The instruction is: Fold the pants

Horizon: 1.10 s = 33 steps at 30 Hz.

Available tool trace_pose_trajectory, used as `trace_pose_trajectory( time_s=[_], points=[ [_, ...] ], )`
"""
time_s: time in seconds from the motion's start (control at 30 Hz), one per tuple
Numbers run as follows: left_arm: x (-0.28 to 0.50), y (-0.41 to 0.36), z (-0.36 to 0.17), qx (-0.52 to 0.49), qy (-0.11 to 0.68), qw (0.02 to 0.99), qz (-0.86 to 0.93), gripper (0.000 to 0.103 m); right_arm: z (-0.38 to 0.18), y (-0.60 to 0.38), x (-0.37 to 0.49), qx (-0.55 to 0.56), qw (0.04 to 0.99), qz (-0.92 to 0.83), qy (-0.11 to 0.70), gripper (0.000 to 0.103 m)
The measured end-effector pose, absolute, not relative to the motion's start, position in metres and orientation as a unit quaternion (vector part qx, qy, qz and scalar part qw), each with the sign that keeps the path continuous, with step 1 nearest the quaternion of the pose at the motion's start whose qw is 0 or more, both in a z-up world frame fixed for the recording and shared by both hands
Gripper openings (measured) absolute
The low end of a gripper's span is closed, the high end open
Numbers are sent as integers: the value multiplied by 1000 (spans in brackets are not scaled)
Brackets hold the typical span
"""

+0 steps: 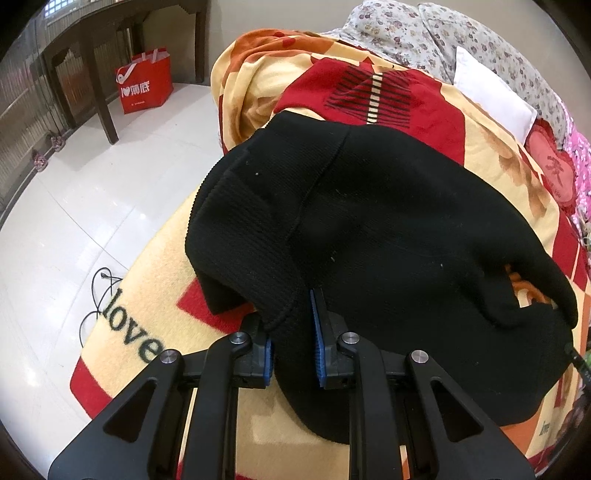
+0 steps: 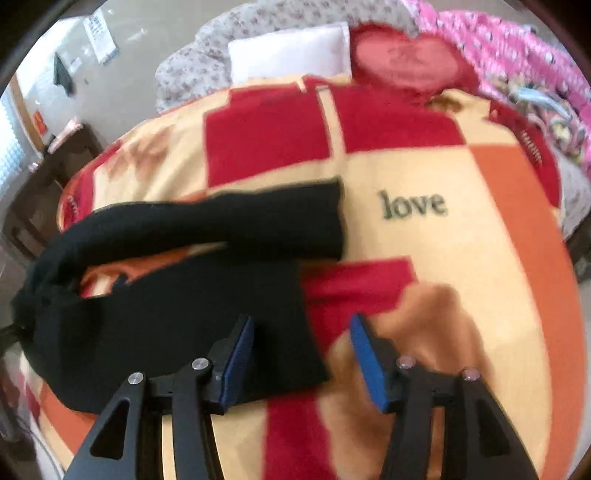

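Note:
Black ribbed pants (image 1: 388, 221) lie on a yellow, red and orange blanket (image 1: 155, 295) on a bed. In the left wrist view my left gripper (image 1: 293, 325) is shut on a fold of the pants near the waistband, the cloth pinched between its blue pads. In the right wrist view the pants (image 2: 177, 306) show both legs, one leg (image 2: 266, 221) stretching right, the other under my right gripper (image 2: 301, 354). That gripper is open and empty, its left finger (image 2: 236, 354) over the leg's hem, its right finger (image 2: 369, 362) over the blanket.
A white pillow (image 1: 491, 99), a floral quilt (image 1: 424, 33), a red heart cushion (image 2: 406, 62) and pink bedding (image 2: 517, 55) lie at the head of the bed. Left of the bed are white floor tiles, a red bag (image 1: 146, 81), a dark table (image 1: 96, 55) and a cable (image 1: 96, 291).

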<state>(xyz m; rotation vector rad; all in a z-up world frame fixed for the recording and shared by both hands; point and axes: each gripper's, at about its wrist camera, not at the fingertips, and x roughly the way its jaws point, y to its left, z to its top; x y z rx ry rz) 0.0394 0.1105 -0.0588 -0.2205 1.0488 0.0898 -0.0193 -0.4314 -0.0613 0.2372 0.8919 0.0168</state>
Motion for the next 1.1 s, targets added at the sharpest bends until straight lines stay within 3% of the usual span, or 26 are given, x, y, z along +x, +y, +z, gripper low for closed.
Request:
trace_pose_trajectory(
  time_s=[0.03, 0.07, 0.13, 0.2, 0.37, 0.6, 0.73, 0.9, 1.1],
  points=[
    [39, 111, -59, -106, 500, 859, 43, 16, -63, -423, -18, 130, 895, 48, 424, 40],
    [40, 111, -59, -107, 500, 858, 44, 16, -65, -419, -17, 130, 894, 56, 425, 38],
    [40, 111, -59, -109, 502, 857, 46, 16, -62, -399, -16, 50, 908, 18, 416, 12],
    [39, 110, -56, -106, 503, 856, 46, 16, -51, -404, -25, 72, 910, 29, 407, 8],
    [29, 116, -47, -122, 497, 859, 25, 16, -14, -433, -80, 89, 920, 6, 381, 7],
    [25, 123, -56, -133, 513, 848, 10, 22, -57, -434, -81, 89, 897, -38, 431, 8],
    [13, 139, -44, -119, 506, 854, 13, 29, -35, -433, -85, 61, 903, -89, 415, 23],
    [4, 153, -37, -113, 506, 855, 18, 29, -3, -395, -80, 129, 919, 63, 366, 31],
    [-9, 158, -10, -81, 478, 873, 56, 29, -11, -282, -39, 78, 896, 215, 380, 31]
  ],
)
